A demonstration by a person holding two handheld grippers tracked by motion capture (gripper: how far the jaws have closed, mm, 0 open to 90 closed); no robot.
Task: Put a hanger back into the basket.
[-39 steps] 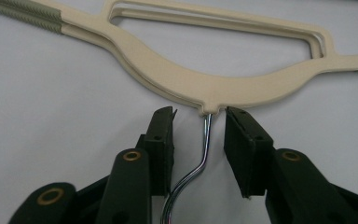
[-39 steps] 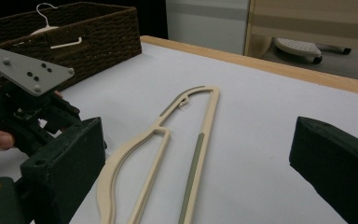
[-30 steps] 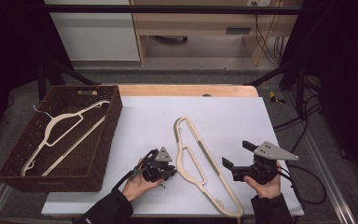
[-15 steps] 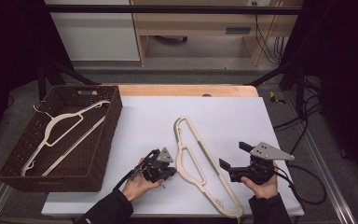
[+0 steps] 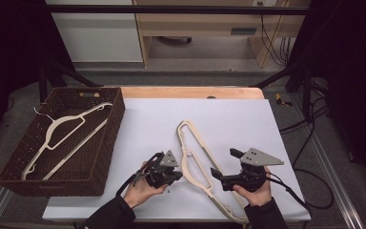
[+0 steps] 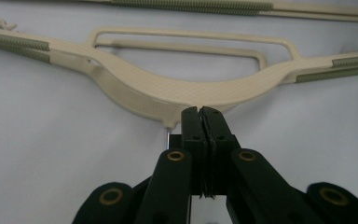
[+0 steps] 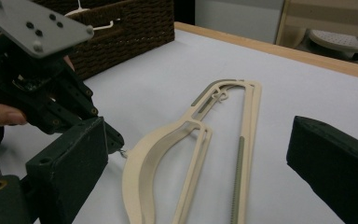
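So one hanger (image 5: pixel 59 136) lies in the basket (image 5: pixel 112 143) already; a second hanger (image 5: pixel 198 164) is on the table (image 5: pixel 228 119) — left gripper (image 5: pixel 174 175) pinched shut on its metal hook, right gripper (image 5: pixel 215 179) wide open beside it; lift & transfer remain.

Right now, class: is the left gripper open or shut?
Shut. In the left gripper view the left gripper has its two black jaws pressed together on the thin metal hook at the neck of the cream hanger.
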